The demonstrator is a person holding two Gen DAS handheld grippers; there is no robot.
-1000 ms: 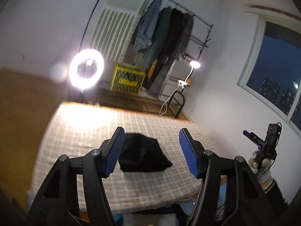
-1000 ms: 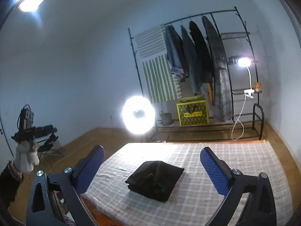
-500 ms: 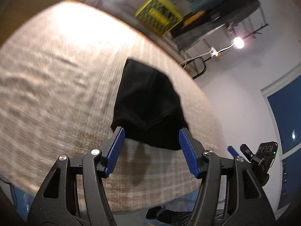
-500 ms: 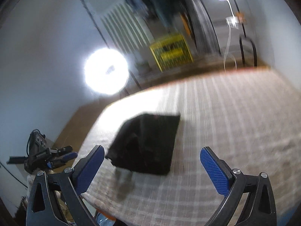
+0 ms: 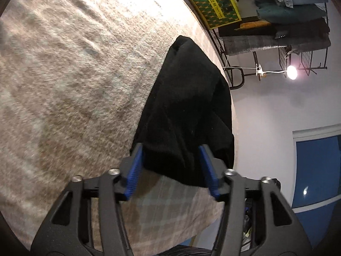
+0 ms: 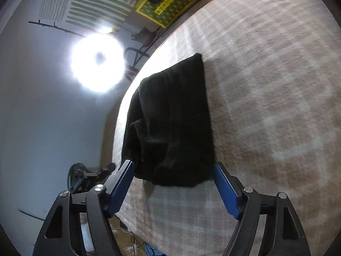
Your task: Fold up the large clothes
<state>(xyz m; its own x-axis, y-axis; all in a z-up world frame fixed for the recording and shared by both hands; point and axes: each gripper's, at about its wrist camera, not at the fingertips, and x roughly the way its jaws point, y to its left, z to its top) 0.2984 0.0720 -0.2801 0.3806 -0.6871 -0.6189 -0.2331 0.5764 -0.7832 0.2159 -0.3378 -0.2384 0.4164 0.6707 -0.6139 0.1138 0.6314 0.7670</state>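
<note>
A black garment, folded into a compact bundle, lies on the beige checked cloth of the table. My left gripper is open, its blue pads on either side of the bundle's near edge, not closed on it. In the right wrist view the same bundle lies near the table's left edge, and my right gripper is open just short of its near edge. The other gripper shows dimly at the left, past the table edge.
A bright ring light stands beyond the table. A clothes rack with hanging garments, a yellow-green bag and a small lamp stand at the far wall. A dark window is on the right.
Both grippers have swung down from a raised view of the room and moved in close to the black bundle's near edge. Both stay open. The bundle has not moved.
</note>
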